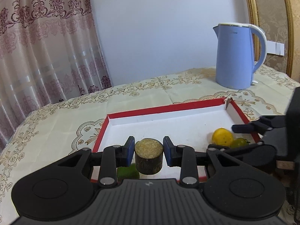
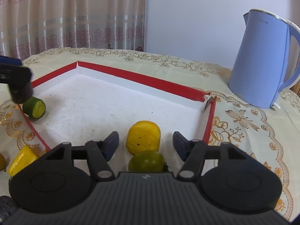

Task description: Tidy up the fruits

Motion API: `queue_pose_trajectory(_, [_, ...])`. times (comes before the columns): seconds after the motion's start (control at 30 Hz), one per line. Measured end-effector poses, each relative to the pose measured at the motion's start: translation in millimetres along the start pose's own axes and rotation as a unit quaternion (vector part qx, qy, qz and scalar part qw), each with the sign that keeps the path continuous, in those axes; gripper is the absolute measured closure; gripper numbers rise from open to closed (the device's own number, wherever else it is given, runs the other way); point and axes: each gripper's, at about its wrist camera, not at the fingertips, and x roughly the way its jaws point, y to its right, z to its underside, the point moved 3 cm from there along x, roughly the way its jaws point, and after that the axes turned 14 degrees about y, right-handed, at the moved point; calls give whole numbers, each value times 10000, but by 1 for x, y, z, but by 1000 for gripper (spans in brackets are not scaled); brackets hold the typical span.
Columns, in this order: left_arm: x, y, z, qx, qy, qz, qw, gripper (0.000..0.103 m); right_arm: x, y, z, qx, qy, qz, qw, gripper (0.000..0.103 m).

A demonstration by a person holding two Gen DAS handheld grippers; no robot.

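Table (image 2: 243, 123): cream cloth with gold flowers; blue kettle (image 2: 262, 60) at the far right
Tray (image 2: 131, 75): red rim, white floor; yellow fruit (image 2: 143, 136) and green tomato (image 2: 146, 161) lie touching near its right wall; cut green piece (image 2: 35, 107) near the left wall
Left gripper (image 1: 149, 151): pads pinch a dark cylinder piece (image 1: 149, 156), held above the tray
Right gripper (image 2: 145, 143): fingers spread, clear of the yellow fruit between them
Outside the tray: yellow wedge (image 2: 22, 159) on the cloth, left
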Motion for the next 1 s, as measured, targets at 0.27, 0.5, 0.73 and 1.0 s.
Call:
queue_pose_trajectory(0.27, [22, 1, 4, 17, -133, -38, 9999, 71, -19, -2, -3, 11, 377, -33, 9993, 13])
queue_pose_trajectory(0.5, [34, -4, 7, 10, -193, -52, 9998, 71, -58, 3, -6, 378, 956, -34, 9947, 7])
queue_pose_trajectory(0.73, [45, 3, 11, 45, -323, 57, 9995, 71, -94, 24, -3, 1273, 2038, -17, 9707, 0])
queue_pose_trajectory(1.0, [57, 12, 14, 72, -421, 73, 9991, 71, -74, 47, 7, 1829, 1673, 127, 9687, 0])
